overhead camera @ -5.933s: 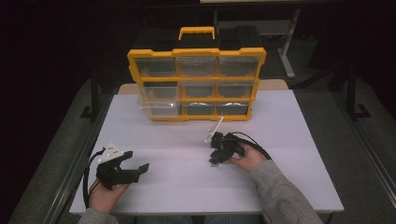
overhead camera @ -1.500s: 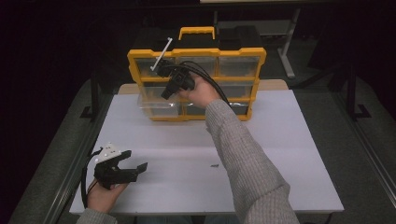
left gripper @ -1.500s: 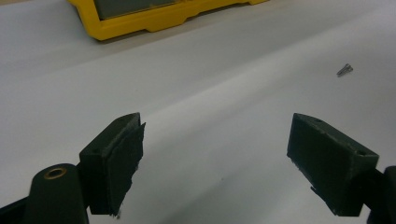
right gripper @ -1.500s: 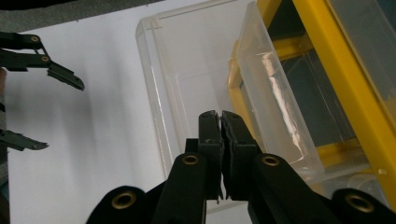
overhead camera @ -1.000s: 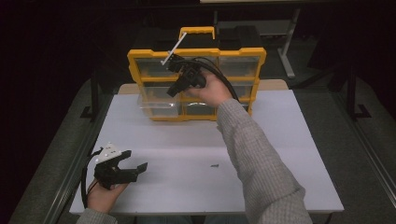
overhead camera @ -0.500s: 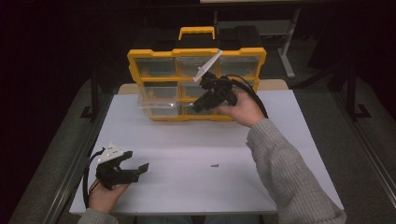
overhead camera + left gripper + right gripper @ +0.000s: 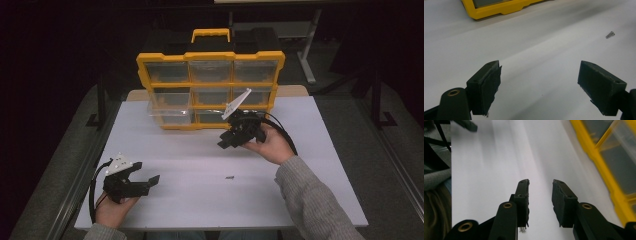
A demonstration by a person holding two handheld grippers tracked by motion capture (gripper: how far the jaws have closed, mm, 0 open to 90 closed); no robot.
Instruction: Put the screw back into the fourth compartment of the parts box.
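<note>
High view gave us the near edge of the white bench (image 7: pixel 200 210) first, where our left hand (image 7: pixel 112 210) rested with the left gripper (image 7: pixel 145 181) lying low on the surface near the left corner. Its jaws stood wide apart with nothing between them; in the left gripper view we saw the bare bench top through the gap, and the gripper (image 7: pixel 539 82) pointed across the surface toward a small screw (image 7: pixel 610 34) lying by itself. From above, that screw (image 7: pixel 229 177) sat in the open middle of the bench, well apart from both grippers.

Farther in and to the right, our right hand (image 7: pixel 272 145) held the right gripper (image 7: pixel 226 142) just above the bench, its grey three-cornered plate tilted up and its black cable looping behind the hand. We saw in the right gripper view that its jaws were parted by a narrow gap and held nothing, with the gripper (image 7: pixel 540 192) aimed along the white surface.

At the far side stood a yellow organizer case (image 7: pixel 210 56) upright on its edge, handle on top, with clear-fronted compartments in three rows. A clear drawer (image 7: pixel 170 111) at its lower left jutted out from the frame. The case's yellow frame (image 7: pixel 604 180) ran along the right of the right gripper view.
</note>
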